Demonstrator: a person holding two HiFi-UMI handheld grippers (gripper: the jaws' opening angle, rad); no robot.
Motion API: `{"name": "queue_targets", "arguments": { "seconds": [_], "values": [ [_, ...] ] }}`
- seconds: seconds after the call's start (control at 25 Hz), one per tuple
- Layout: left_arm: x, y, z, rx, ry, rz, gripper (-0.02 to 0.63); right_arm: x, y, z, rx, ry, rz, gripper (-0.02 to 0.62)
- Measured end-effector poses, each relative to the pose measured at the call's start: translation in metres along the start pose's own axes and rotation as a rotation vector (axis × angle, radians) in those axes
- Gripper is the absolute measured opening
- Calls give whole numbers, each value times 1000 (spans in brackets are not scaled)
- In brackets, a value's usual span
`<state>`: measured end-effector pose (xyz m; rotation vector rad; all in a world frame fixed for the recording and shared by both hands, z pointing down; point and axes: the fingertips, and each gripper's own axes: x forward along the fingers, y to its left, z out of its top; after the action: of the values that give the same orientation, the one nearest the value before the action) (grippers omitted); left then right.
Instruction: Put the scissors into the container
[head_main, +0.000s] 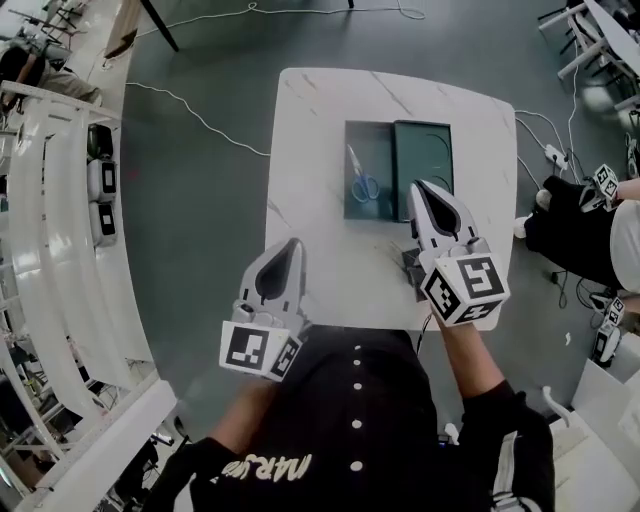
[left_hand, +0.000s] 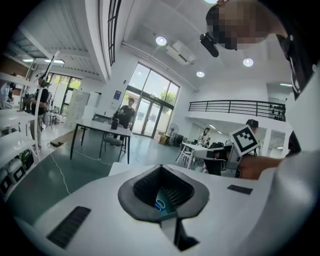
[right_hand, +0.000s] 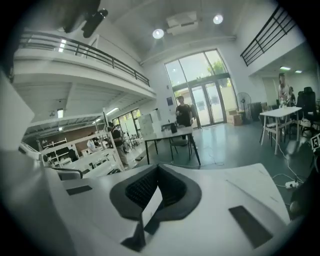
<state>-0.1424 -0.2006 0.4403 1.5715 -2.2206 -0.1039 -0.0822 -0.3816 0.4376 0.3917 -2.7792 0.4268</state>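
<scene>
Scissors (head_main: 363, 180) lie in the container (head_main: 371, 134) on the table (head_main: 318, 120), a tray (head_main: 422, 150) just right.

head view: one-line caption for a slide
The scissors lie in the container on the table; left gripper and right gripper hover shut above its near edge.

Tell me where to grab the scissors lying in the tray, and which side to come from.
Take the scissors at the neck, just beyond the blue handles, where the closed blades are narrow. Come straight down from above: they lie flat in the left tray, whose walls would probably block a sideways approach. Set the jaws across the blades, which point away from the person.
</scene>
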Motion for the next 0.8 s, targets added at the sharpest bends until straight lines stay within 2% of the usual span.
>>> {"name": "queue_targets", "arguments": {
  "seconds": [0.16, 0.36, 0.48, 0.68, 0.8],
  "values": [
    [-15, -10, 18, 32, -42, -26, 26, -49, 2, 27, 34, -191, -14, 14],
    [-28, -18, 39, 68, -92, -52, 26, -94, 8, 48, 51, -323, -14, 14],
    [-37, -21, 52, 91, -123, -54, 26, -122, 16, 58, 3, -380, -23, 14],
    [-53, -21, 71, 127, -172, -37, 26, -166, 22, 67, -149, -424, -98, 14],
    [-61, -19, 80, 127, -189, -30, 26, -178, 23, 69, -175, -428, -126, 14]
  ]
}}
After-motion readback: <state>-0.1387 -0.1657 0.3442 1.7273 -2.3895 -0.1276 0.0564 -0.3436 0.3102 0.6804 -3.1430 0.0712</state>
